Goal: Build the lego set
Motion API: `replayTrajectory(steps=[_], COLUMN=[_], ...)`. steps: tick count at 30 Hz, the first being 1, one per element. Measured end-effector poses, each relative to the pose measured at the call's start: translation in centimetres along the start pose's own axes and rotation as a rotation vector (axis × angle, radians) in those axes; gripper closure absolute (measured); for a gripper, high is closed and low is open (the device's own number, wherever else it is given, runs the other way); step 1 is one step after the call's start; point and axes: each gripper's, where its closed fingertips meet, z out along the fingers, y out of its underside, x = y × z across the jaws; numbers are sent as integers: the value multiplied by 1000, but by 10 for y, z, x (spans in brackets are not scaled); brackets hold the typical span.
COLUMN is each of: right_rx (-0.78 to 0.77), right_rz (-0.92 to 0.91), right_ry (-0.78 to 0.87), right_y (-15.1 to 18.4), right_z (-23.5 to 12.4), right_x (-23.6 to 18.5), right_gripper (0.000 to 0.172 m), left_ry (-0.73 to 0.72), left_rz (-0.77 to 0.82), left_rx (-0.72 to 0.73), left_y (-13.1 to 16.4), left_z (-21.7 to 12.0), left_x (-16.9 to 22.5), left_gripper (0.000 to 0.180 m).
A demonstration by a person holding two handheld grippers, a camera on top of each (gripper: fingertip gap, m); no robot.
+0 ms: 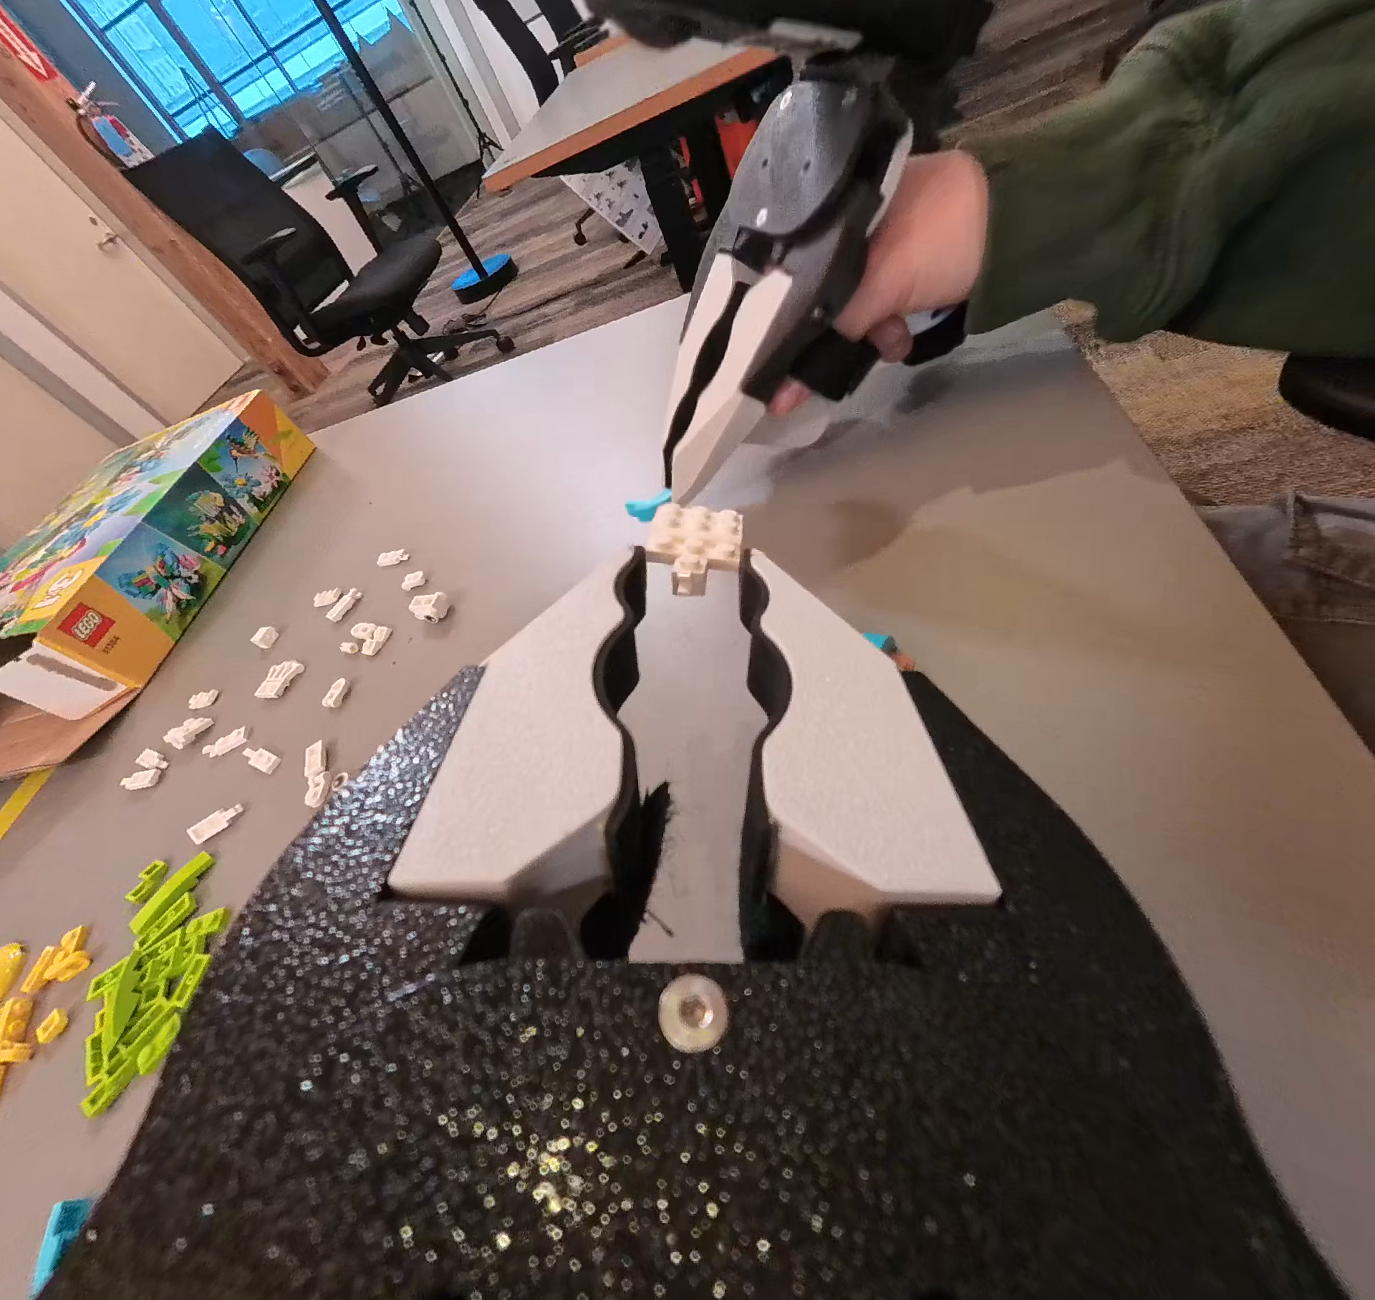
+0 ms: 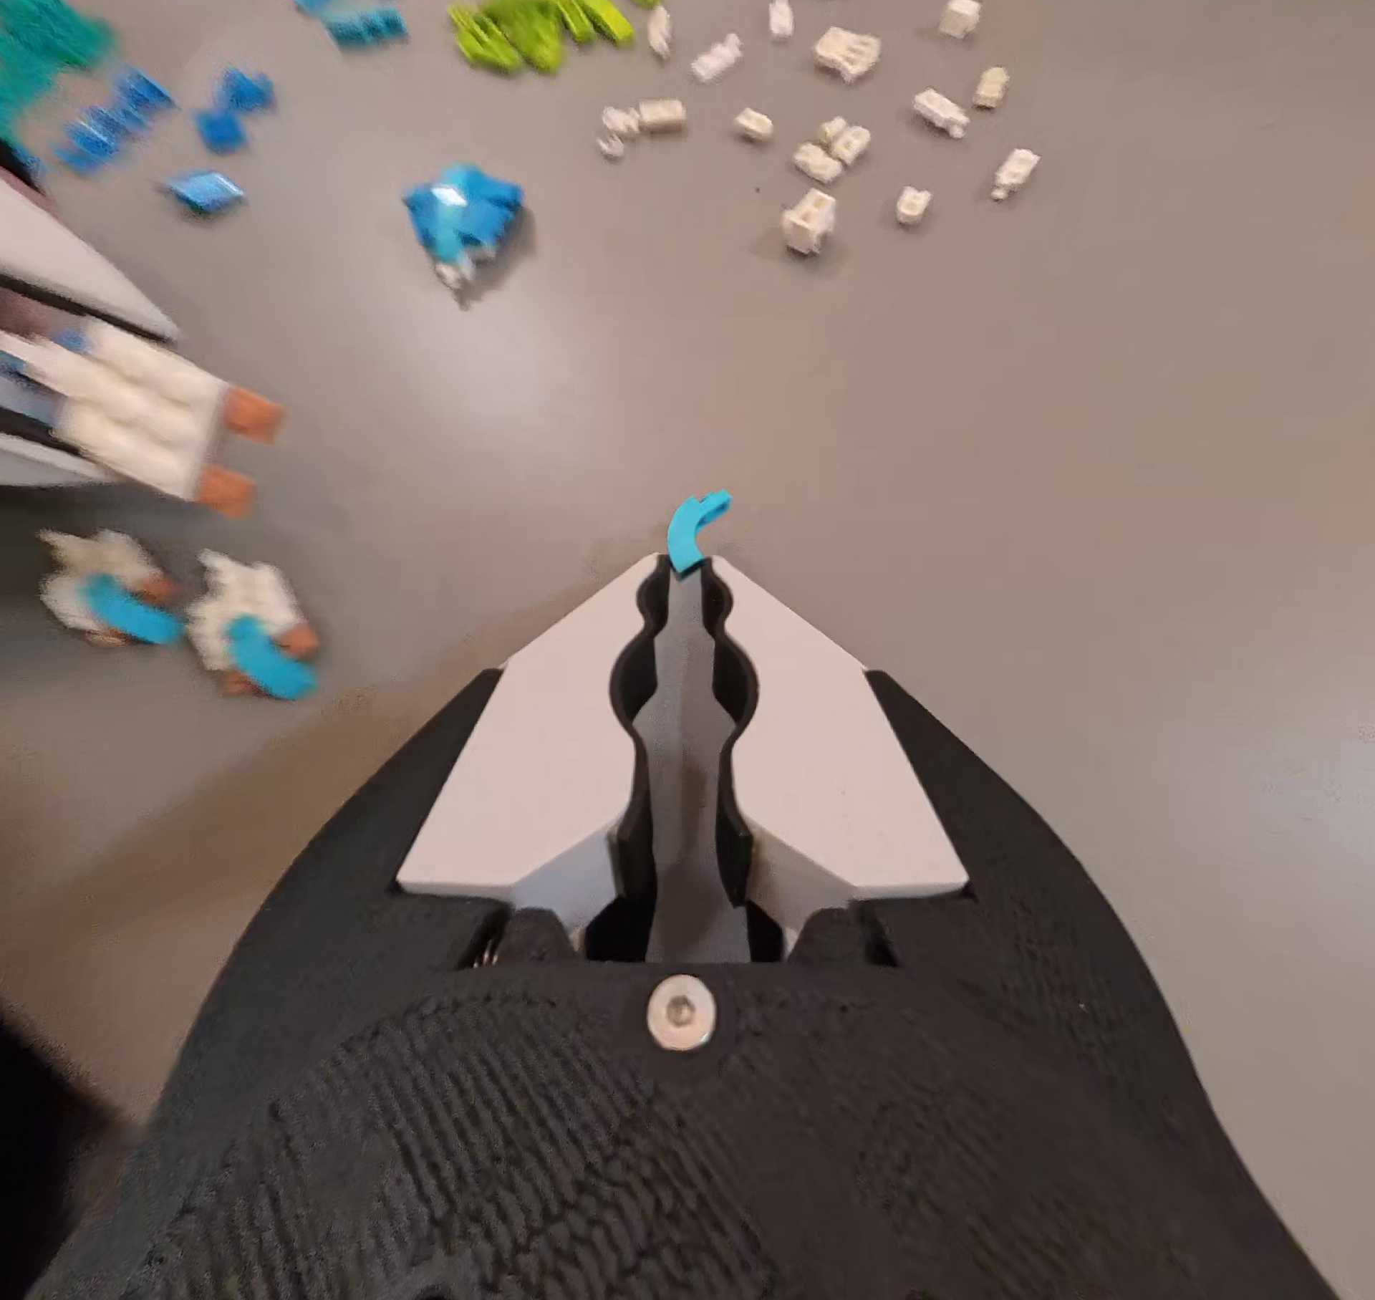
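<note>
My left gripper (image 1: 692, 557) has its jaws clamped on a white studded plate (image 1: 696, 539), held by its two side edges right at the fingertips, studs facing up, with a small white piece hanging under its near edge. My right gripper (image 2: 684, 563) has its jaws nearly together, pinching one end of a small curved turquoise piece (image 2: 690, 531) at the very tips, so most of the piece sticks out past them.

In the left wrist view the turquoise piece (image 1: 646, 504) hangs just beside the far left corner of the plate, apart from it as far as I can tell. I judge the step in hand to be bringing the two together. To do it well I would keep the plate level and steady in the left jaws and bring the right one in slowly, since so shallow a pinch could let the curved piece twist. Any pressing should go straight down onto the studs, with the left grip firm against it.

The right gripper comes in steeply from above and the far right, fingers pointing down at the plate, held by a hand (image 1: 919, 252) in a green sleeve. The left one reaches out low and forward over the grey worktop (image 1: 967, 594). Loose white pieces (image 1: 283, 676) and lime green pieces (image 1: 152, 966) lie off to the left, near a colourful box (image 1: 149, 520).
</note>
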Motion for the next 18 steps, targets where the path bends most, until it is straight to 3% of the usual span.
replayTrajectory(steps=[1,4,6,8,11,15,18], right_rx=[33,84,-35,-160,-267,-294,-278], right_rz=[66,392,548,592,534,471,365], right_ry=[-76,-419,-585,-625,-572,-432,-272], right_y=[-5,-18,-1,22,38,41,38], right_z=[-4,-22,-29,-30,-33,-32,-35], right_x=[-8,-36,-47,-50,-51,-40,-24], right_gripper=[164,164,164,164,169,169,152], left_ry=[2,15,19,31,45,45,38], left_rz=[1,-4,-1,1,11,-6,-14], left_rx=[-3,-9,-10,-4,4,18,37], left_y=[1,2,2,0,-2,-5,-9], left_z=[0,1,1,1,1,1,0], left_x=[0,2,3,5,9,9,8], left_gripper=[158,158,158,158,158,158,158])
